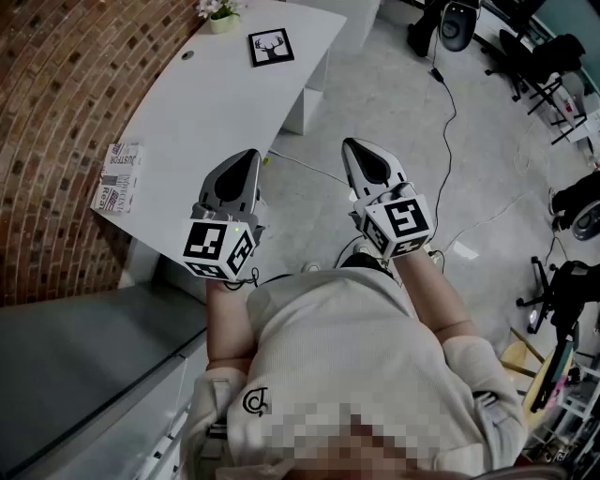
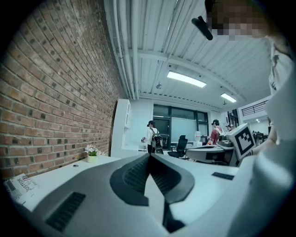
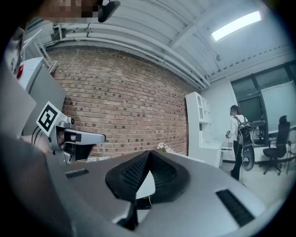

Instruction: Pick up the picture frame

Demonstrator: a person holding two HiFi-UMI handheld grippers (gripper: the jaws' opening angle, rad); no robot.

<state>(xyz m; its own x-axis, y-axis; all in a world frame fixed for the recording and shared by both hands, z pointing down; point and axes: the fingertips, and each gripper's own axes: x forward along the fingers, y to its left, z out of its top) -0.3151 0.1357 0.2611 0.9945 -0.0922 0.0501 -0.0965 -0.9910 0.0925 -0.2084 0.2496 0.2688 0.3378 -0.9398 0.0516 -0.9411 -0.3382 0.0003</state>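
The picture frame [image 1: 271,47], black with a white deer-head print, lies flat on the far end of the white table [image 1: 206,112]. Neither gripper view shows it clearly. My left gripper [image 1: 250,156] is held level over the table's near right edge, well short of the frame, with its jaws shut and nothing between them [image 2: 149,155]. My right gripper [image 1: 352,144] hangs beside it over the floor, to the right of the table, also shut and empty [image 3: 148,152]. From the right gripper view, the left gripper [image 3: 69,136] shows at the left.
A small flower pot [image 1: 221,14] stands at the table's far end, and magazines [image 1: 120,176] lie at its near left by the brick wall [image 1: 56,112]. A grey cabinet [image 1: 84,356] is at bottom left. Cables [image 1: 448,122] and office chairs [image 1: 525,56] occupy the floor to the right. People [image 2: 151,136] stand far off.
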